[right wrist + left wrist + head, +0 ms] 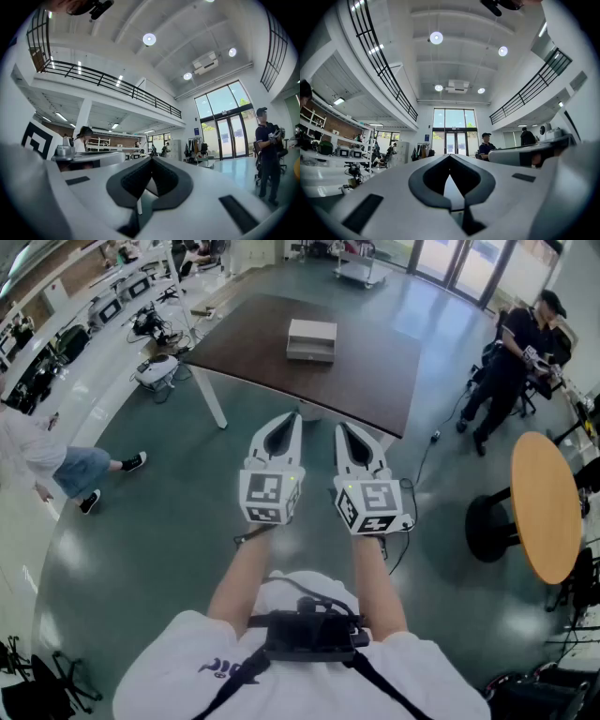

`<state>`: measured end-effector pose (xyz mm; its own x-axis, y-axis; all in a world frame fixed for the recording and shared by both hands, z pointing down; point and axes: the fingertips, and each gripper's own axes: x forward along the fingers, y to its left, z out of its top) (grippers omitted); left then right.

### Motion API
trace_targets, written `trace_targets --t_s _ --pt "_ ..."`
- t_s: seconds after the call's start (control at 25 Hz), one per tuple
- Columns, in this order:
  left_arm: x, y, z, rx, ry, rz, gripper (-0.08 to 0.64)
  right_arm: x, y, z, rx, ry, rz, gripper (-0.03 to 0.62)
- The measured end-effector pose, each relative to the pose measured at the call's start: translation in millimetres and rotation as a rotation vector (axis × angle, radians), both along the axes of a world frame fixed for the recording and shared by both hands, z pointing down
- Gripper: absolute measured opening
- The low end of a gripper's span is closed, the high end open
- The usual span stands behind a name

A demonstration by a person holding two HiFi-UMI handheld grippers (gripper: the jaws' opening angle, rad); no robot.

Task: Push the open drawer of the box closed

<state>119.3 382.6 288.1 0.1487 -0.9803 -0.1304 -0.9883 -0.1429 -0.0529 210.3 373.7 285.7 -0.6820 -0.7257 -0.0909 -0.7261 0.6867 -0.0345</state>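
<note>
A small white box (311, 338) rests on the far part of a dark brown table (356, 371); its front face looks darker, and the drawer is too small to make out. Both grippers hover side by side over the floor, short of the table's near edge. My left gripper (292, 418) is shut with nothing in it, its tips meeting (450, 157). My right gripper (343, 429) is also shut and empty, tips together (151, 160). Neither gripper view shows the box; both look level across the hall.
A round wooden table (546, 507) stands at the right, with a person in dark clothes (511, 357) beyond it. Another person (42, 456) walks at the left. Benches with equipment (103, 306) line the far left, and a cable (424, 456) trails on the floor by the table.
</note>
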Motion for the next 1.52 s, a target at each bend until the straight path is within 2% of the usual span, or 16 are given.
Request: trace_targets --t_s 0.28,0.44,0.6,1.0,1.2,1.36,1.52 --pt "-22.6 6.2 11.9 -0.026 0.032 0.019 0.008 -26.8 7.3 11.1 -0.016 0.0 0.0 -0.005" --pt "-47.7 8.5 17.3 -0.041 0.035 0.031 0.008 -49.7 5.1 24.2 -0.095 -0.021 0.005 -0.006" --pt "-70.1 10.0 29.3 -0.068 0.052 0.032 0.008 -69.7 4.2 42.2 -0.16 0.002 0.016 -0.006" --pt "-88.1 -5.7 54.2 -0.118 0.103 0.09 0.008 -81.3 -3.8 53.3 -0.189 0.042 0.082 -0.006" --pt "-90.0 -27.1 63.2 -0.136 0.134 0.102 0.008 -78.1 -29.2 59.0 -0.211 0.042 0.099 -0.006" --pt "-93.2 -54.0 58.8 -0.134 0.204 0.121 0.008 -83.3 -56.5 63.9 -0.215 0.044 0.088 -0.006" --pt "-95.6 -95.1 40.7 -0.099 0.158 0.138 0.008 -87.6 -101.8 54.6 -0.199 0.002 0.104 -0.006"
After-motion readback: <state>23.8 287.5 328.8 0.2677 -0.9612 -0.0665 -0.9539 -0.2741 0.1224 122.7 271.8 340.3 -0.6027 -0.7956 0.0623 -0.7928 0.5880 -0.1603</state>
